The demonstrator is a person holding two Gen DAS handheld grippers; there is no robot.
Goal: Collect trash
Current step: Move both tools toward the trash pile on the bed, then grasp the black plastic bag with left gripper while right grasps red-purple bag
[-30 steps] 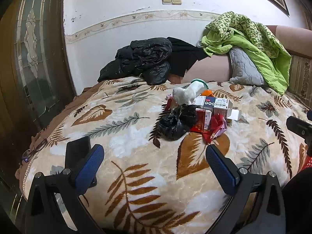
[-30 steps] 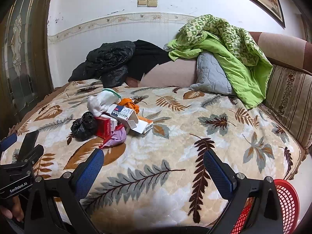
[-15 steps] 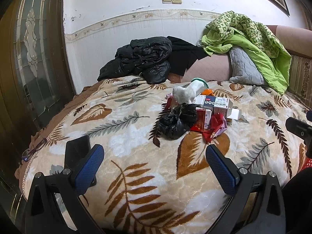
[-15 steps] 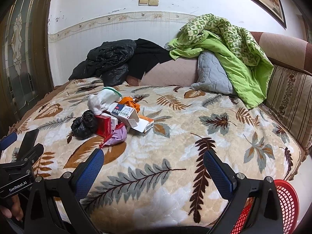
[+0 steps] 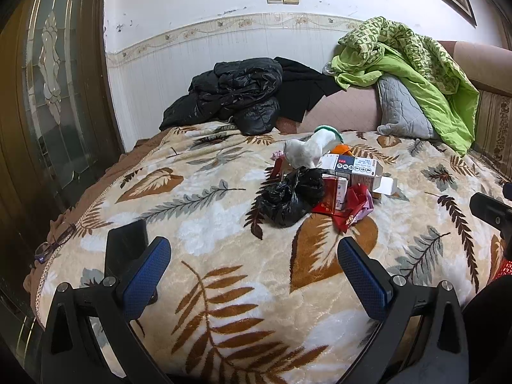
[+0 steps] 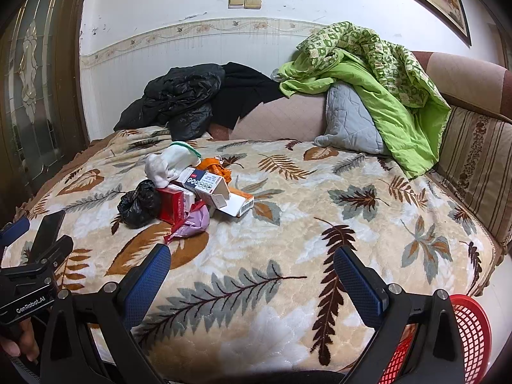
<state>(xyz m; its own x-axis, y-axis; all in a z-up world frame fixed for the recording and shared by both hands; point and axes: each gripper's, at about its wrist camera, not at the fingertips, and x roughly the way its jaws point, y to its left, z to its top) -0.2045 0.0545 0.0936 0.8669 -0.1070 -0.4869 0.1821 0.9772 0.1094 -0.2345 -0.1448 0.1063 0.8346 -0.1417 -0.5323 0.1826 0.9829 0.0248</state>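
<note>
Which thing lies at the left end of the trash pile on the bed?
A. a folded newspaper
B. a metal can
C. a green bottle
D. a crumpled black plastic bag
D: the crumpled black plastic bag lies at the pile's left end, beside the red box, in both views.

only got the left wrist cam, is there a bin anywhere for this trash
observer: yes, a red plastic mesh basket sits off the near right corner of the leaf-patterned blanket, beside the right gripper.
operator: is that gripper free
observer: it is open, blue pads wide apart, nothing between them.
operator: anything i can't see among the trash
observer: a flat white and orange carton with a barcode lies partly under the white printed box.
</note>
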